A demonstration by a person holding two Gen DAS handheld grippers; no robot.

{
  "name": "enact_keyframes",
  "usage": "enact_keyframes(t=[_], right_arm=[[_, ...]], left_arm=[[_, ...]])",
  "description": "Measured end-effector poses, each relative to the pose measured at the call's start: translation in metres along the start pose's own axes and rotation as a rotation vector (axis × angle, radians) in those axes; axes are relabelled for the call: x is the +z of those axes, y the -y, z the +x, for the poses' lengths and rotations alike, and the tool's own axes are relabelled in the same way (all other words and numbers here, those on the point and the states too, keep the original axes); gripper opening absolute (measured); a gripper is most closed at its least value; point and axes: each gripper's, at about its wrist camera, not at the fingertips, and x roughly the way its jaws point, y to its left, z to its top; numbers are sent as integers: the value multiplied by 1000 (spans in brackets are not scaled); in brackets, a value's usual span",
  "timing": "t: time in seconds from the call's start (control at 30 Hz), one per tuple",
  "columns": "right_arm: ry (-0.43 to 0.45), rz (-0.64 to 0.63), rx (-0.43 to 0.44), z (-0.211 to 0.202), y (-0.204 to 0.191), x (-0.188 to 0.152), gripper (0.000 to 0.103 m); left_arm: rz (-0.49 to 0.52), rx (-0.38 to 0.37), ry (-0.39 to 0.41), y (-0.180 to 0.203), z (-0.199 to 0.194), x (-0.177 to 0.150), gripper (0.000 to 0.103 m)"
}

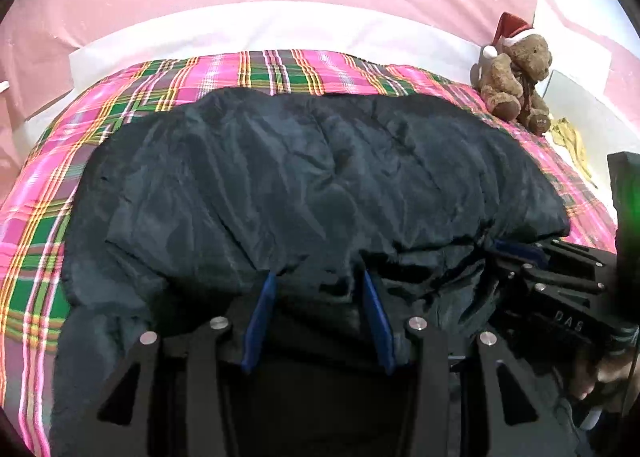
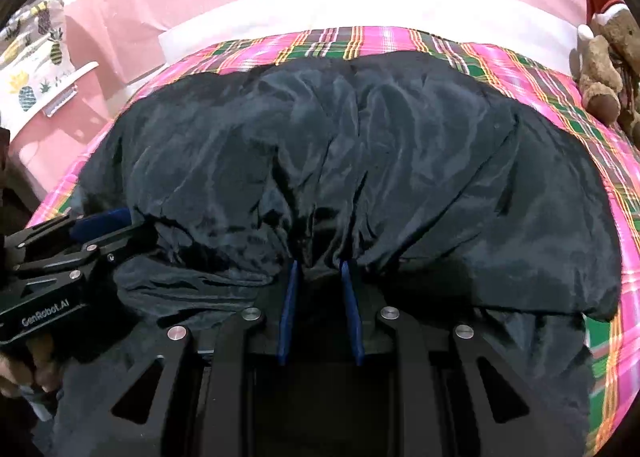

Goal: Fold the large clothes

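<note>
Lying spread across the plaid bedcover (image 1: 36, 217): dark puffy jacket (image 1: 304, 177). Pinching its bunched near hem, side by side: left gripper (image 1: 316, 281) and right gripper (image 2: 320, 265). Probably mid-fold; next, carrying the hem evenly toward the far edge.

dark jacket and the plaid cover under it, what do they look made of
Dark jacket: looks like thin synthetic shell, maybe nylon or polyester, going by its soft sheen and fine crinkled puckers; puffy, so probably padded. Plaid cover: seems woven cotton-like cloth, matte, with pink, green and yellow checks in the weave.
</note>
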Motion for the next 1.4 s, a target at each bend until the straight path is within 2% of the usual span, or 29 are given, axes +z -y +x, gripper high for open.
enact_keyframes(t=[0.07,0.13,0.23,0.33,0.43,0.5,0.67,0.77,1.03,1.23,1.4], right_arm=[[14,13,10,-16,4,1,30],[71,1,12,-39,8,3,36],[144,3,-20,-59,21,17,36],[168,53,-68,-56,45,35,36],[105,96,-107,-32,69,43,36],[50,107,-100,-12,80,39,36],[53,107,-94,-4,87,32,36],[51,124,-102,-20,86,32,36],[146,139,-100,-112,69,1,37],[160,124,-75,-160,44,-44,37],[147,126,-37,-181,32,-76,37]], left_arm=[[-4,-15,17,-4,-14,1,47],[2,-10,58,-12,-27,9,47],[-29,36,107,-35,-33,30,49],[-98,80,102,-62,-19,45,49],[-124,105,40,-77,9,43,49],[-112,110,28,-77,21,37,50],[-110,119,31,-74,26,35,50],[-114,133,31,-68,8,33,50],[-74,131,81,-37,-72,-1,50],[-78,119,100,-15,-123,-40,50],[-69,128,113,-7,-153,-74,50]])
